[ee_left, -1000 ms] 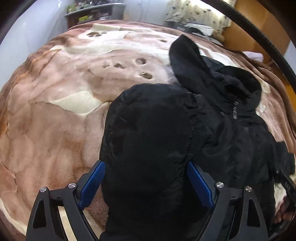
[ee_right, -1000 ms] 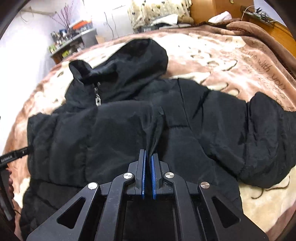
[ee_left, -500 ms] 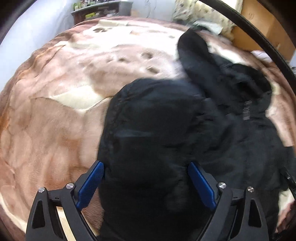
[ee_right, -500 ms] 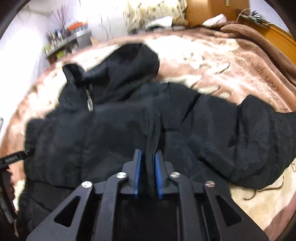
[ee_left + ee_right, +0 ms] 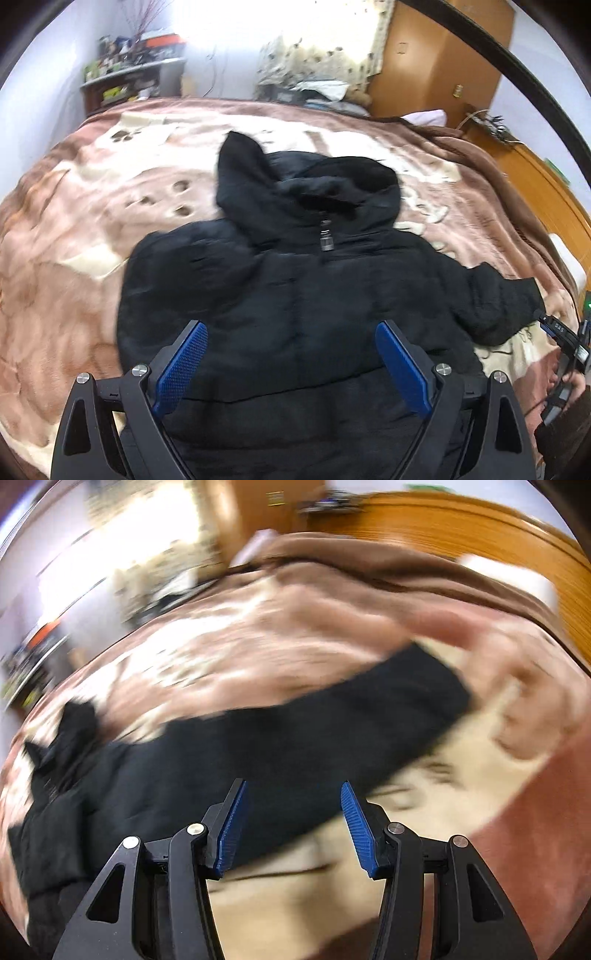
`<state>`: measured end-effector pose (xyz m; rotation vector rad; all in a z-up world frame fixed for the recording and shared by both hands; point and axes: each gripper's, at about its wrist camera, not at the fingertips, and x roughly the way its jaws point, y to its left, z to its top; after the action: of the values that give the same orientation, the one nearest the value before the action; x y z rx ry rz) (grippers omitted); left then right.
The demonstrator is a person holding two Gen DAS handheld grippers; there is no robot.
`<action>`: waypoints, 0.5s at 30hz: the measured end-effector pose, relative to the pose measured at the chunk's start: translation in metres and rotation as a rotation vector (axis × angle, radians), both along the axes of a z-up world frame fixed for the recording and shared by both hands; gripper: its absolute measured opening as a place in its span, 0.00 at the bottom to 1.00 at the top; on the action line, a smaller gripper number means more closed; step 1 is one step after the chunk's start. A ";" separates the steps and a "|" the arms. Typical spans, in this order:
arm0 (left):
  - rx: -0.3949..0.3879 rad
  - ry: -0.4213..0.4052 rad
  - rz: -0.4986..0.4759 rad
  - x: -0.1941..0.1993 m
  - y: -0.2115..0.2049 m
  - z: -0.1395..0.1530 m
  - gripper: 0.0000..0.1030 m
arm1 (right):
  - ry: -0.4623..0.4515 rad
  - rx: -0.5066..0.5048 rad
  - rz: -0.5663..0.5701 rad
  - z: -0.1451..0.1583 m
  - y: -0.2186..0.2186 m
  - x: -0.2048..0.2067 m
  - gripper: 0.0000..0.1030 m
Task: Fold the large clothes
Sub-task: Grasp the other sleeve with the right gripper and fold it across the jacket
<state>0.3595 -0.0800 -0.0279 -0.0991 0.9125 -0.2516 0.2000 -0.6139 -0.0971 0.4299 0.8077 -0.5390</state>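
Home bedroom, blanket-covered bed, wooden wardrobe, cluttered shelf

No text is showing legibly: the small white lettering on the right gripper is staying too blurred.

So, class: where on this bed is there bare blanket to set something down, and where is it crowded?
Free: the blanket left of the black jacket, and the strip beyond its hood. Also the cream patch below the outstretched sleeve. Crowded: the middle, under the jacket.
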 end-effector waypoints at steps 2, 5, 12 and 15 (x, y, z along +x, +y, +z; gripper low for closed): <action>0.001 0.008 -0.032 0.001 -0.017 -0.002 0.90 | 0.001 0.024 -0.040 -0.008 -0.025 -0.007 0.52; 0.017 0.011 -0.070 0.004 -0.038 -0.005 0.90 | -0.006 0.051 -0.113 -0.020 -0.060 -0.015 0.60; 0.019 0.041 -0.103 0.011 -0.072 -0.023 0.90 | -0.033 0.136 -0.170 -0.042 -0.100 -0.005 0.67; 0.046 0.049 -0.124 0.011 -0.087 -0.036 0.90 | -0.050 0.162 -0.203 -0.049 -0.111 -0.001 0.67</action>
<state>0.3708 -0.1667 -0.0642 -0.0061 0.9735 -0.3447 0.1993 -0.7246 -0.1465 0.6770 0.7665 -0.6505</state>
